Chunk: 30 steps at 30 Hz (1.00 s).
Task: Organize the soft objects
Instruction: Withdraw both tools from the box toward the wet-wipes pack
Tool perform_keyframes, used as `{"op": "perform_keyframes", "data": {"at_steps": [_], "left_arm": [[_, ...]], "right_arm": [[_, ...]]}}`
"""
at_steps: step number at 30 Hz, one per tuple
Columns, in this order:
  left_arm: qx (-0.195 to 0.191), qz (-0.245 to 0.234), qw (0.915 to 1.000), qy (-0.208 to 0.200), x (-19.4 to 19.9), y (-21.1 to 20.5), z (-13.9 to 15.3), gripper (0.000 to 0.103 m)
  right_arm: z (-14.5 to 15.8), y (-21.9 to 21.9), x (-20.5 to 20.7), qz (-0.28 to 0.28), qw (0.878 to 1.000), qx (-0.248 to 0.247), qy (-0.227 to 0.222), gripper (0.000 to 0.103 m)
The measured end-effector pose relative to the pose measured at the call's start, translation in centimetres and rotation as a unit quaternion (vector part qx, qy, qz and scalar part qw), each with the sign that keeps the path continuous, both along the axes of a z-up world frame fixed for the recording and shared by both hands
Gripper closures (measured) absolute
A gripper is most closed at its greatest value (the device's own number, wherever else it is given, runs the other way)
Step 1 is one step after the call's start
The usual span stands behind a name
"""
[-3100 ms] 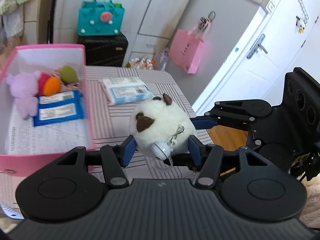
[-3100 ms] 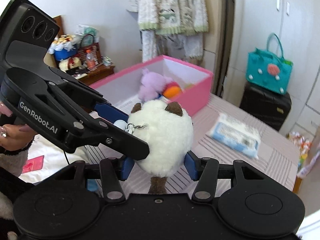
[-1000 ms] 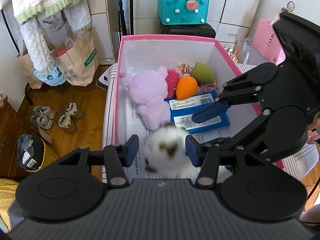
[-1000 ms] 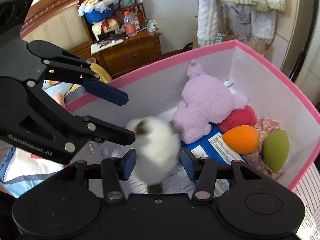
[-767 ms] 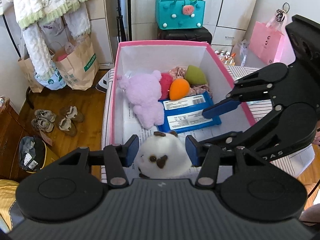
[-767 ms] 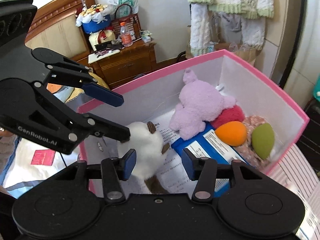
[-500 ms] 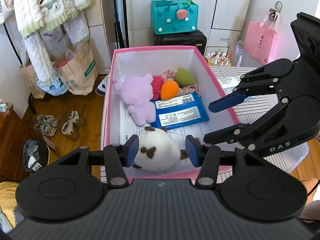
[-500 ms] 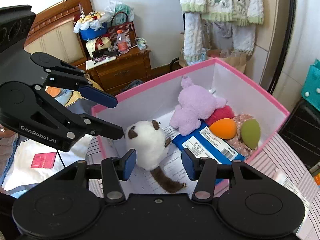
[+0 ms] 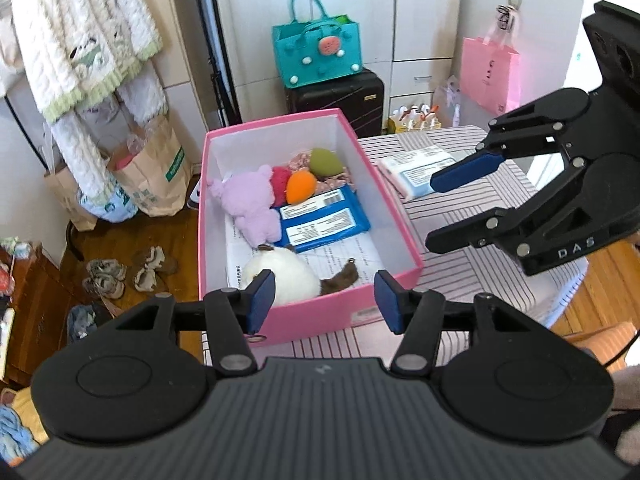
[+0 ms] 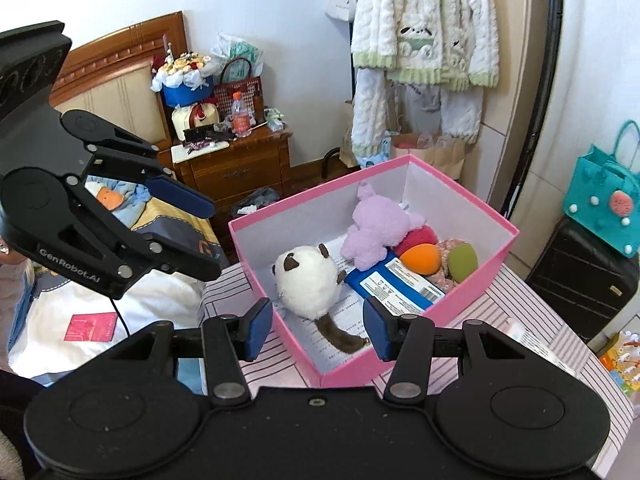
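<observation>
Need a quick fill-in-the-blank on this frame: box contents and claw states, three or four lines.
1. The white plush cat lies inside the ____ box.
2. The orange ball sits between the red pompom and the ____ ball.
3. The left claw and right claw are both ____, gripping nothing.
4. A white wipes pack lies on the ____ tablecloth, outside the box.

Missing words: pink; green; open; striped

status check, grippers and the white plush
Left gripper open, jaws just widened, empty. Right gripper open, empty. White plush lying in pink box. Nothing in the way.
</observation>
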State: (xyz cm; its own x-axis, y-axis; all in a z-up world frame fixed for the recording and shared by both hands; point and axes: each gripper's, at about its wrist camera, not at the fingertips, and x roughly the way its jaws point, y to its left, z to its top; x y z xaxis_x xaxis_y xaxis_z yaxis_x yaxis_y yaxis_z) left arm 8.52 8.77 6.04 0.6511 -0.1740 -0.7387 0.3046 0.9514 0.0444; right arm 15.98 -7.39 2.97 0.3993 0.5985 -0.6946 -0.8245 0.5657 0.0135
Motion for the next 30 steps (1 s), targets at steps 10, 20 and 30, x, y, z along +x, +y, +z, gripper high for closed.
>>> {"op": "perform_keyframes", "data": {"at_steps": [10, 20, 30], "left_arm": [[-0.011, -0.047, 0.9986, -0.019, -3.3, -2.6, 1.6, 0.044], [-0.024, -0.077, 0.996, -0.039, -5.3, -6.4, 0.7, 0.033], [-0.044, -0.113, 0.991, -0.057, -4.5, -11.4, -1.5, 0.023]], "right_arm": [[1.5, -4.2, -4.0, -0.031, 0.999, 0.001, -0.04, 0.039], [1.4, -8.8, -8.1, -0.057, 0.996, 0.015, -0.069, 0.033], [-0.1, -14.2, -9.4, -0.107, 0.991, 0.031, -0.069, 0.023]]}}
